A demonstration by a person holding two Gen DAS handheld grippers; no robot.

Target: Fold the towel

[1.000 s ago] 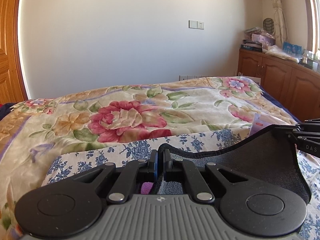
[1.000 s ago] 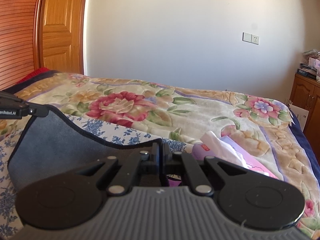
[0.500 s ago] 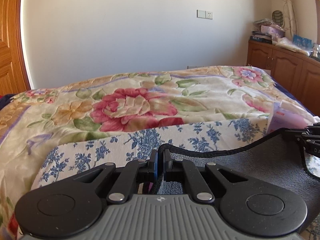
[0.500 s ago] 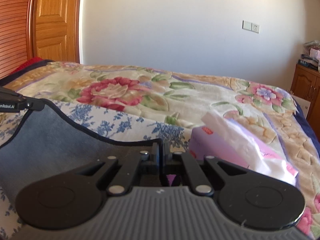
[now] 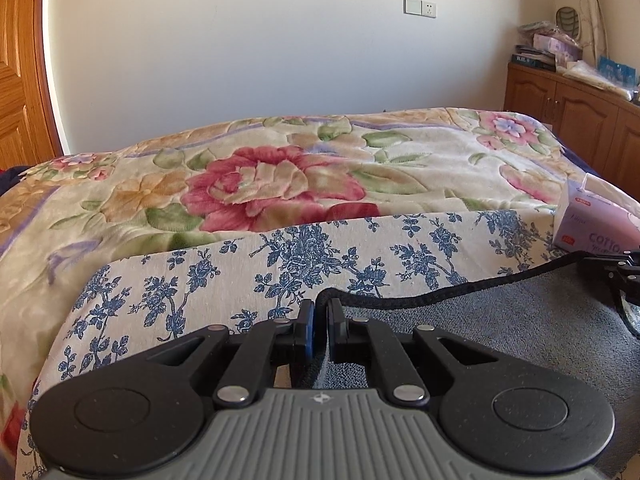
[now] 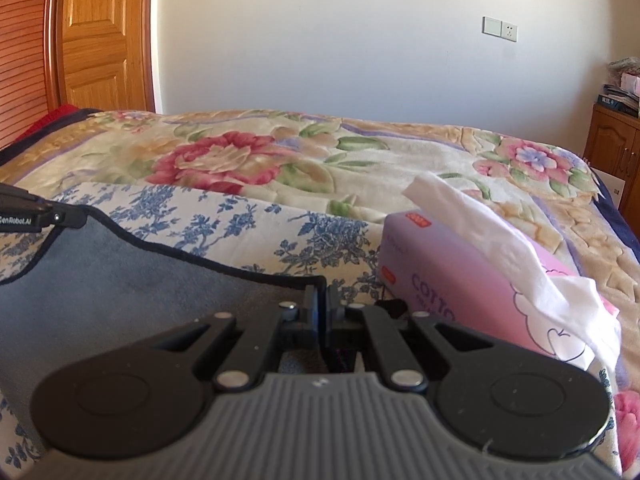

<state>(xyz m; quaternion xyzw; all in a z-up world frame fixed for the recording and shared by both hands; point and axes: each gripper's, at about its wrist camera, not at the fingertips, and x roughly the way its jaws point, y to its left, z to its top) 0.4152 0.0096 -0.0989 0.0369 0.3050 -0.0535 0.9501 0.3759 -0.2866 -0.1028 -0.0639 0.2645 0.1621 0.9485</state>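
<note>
Looking along the left gripper [image 5: 321,322] first: jaws pressed together on the black-bound corner of the towel [image 5: 500,320], a grey terry thing with a corded dark hem running off to the right. Spread low over the blue-flowered sheet [image 5: 280,264] near the front edge of the bed [image 5: 280,184]. Far right, the right gripper [image 5: 624,270] just pokes in, pinching the other corner of that same hem. Purple tissue box [image 5: 592,228] sitting just past it, close to the bed's right edge. Thick floral blanket with raised, quilted-looking flowers behind all that.

Switching to the right wrist view: right gripper [image 6: 323,308] likewise clamped on the towel [image 6: 120,276] hem, thin edge sandwiched between the pads. Hem sagging in a soft curve over to the left gripper [image 6: 60,216] at the far left, so nothing stiff here. Tissue box [image 6: 460,292] just beside the right gripper, white tissue flopping out the top, looks like glossy card.

Handling guess: light, floppy, fuzzy pile, grippy rather than slippery, nothing breakable. Bound hem is the firmest bit, so corners on the binding seem the sensible place to pinch, exactly where both grippers sit. Middle will droop and drag on the sheet unless kept taut between the two. Worth watching that tissue box, since a swinging edge could easily catch it.
</note>
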